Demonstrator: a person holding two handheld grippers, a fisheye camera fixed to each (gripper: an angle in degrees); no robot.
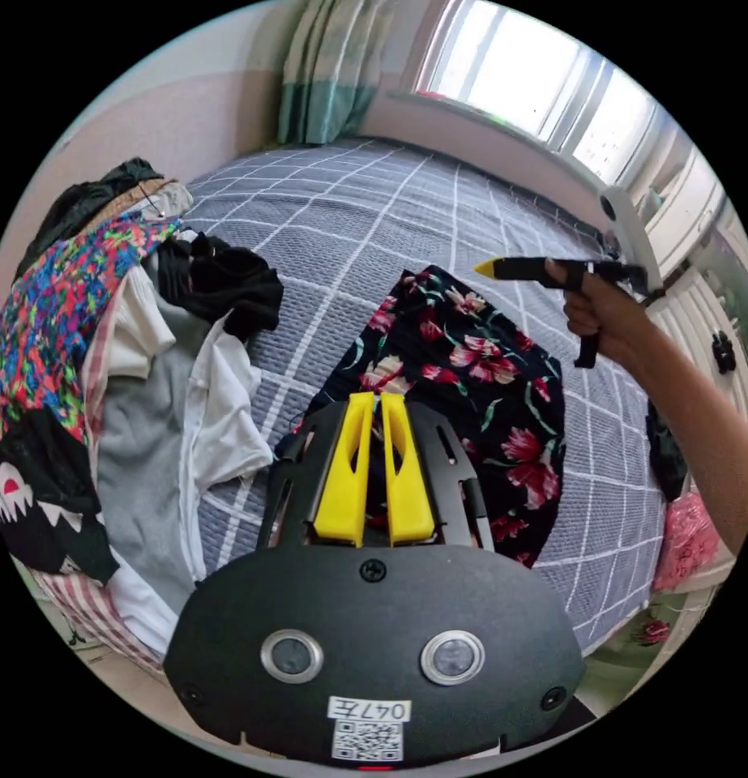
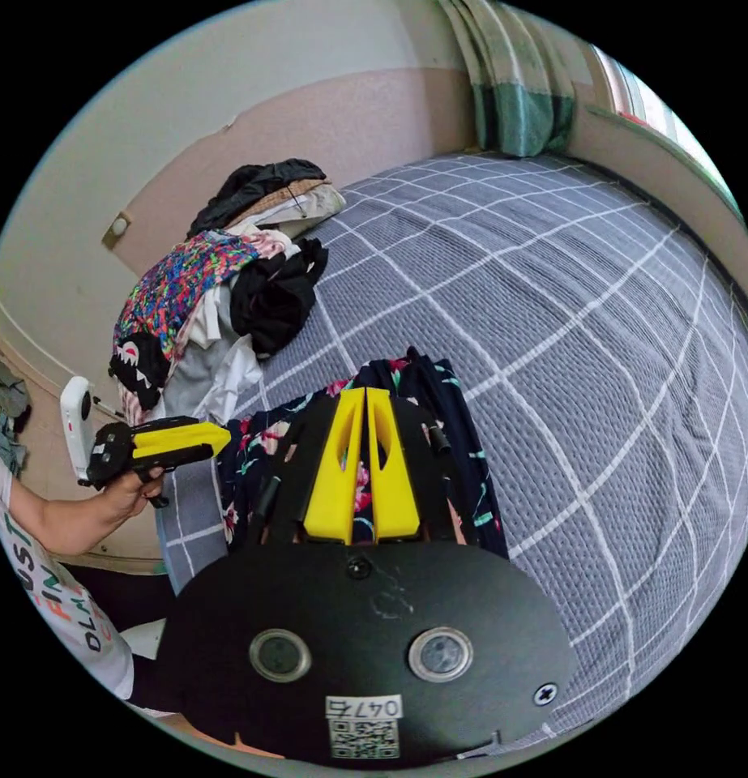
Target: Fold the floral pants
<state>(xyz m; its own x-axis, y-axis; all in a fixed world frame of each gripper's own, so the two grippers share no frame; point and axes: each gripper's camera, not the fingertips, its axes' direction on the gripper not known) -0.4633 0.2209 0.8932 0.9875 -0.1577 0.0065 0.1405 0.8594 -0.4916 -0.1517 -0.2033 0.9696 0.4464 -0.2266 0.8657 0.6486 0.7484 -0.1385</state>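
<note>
L gripper [image 1: 377,401] sits nearest in the left gripper view, yellow jaws together w/ nothing between them, hovering over the near edge of the floral pants [image 1: 479,381]. R gripper [image 2: 364,397] in the right gripper view is likewise closed and empty, above the same pants [image 2: 463,454]. Pants lie bunched on the grey checked bedspread [image 1: 374,211], near the bed's edge. Beside them, toward the wall, is a clothes pile [image 1: 106,356] (multicolour, white, black pieces). Further off: curtain [image 1: 329,69] and window [image 1: 544,81].
</note>
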